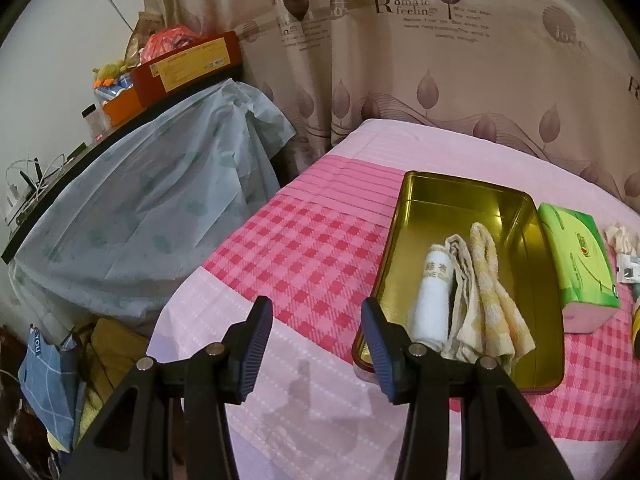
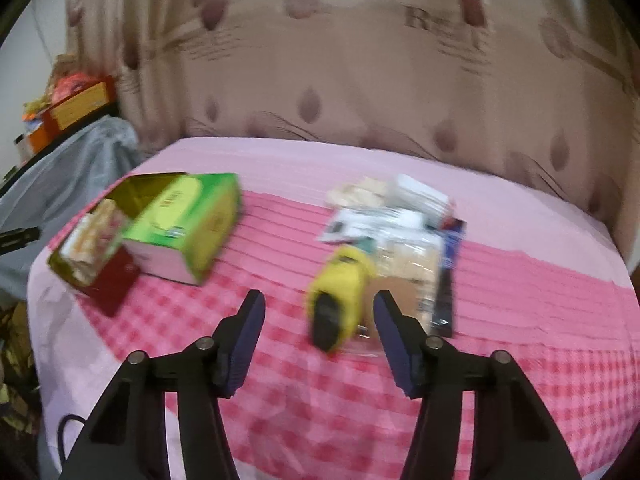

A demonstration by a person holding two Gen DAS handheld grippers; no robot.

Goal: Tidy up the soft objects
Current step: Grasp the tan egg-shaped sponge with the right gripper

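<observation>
Left wrist view only: rolled white towel [image 1: 431, 304], beige cloth [image 1: 464, 292], yellow checked cloth [image 1: 494, 304] lying side by side in gold rectangular metal tin [image 1: 444, 192] on pink checked bedspread [image 1: 312, 256].

Right wrist view only, blurred: yellow-black cylindrical object [image 2: 340, 300], pile of clear packets [image 2: 400, 232], contents illegible.

Green tissue box [image 1: 576, 256] beside tin.

Left gripper [image 1: 316, 344], right gripper [image 2: 318, 332]: jaws spread, empty.

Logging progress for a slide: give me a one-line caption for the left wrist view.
Open left gripper above the pink bedspread, beside a gold tin holding three rolled towels.
</observation>
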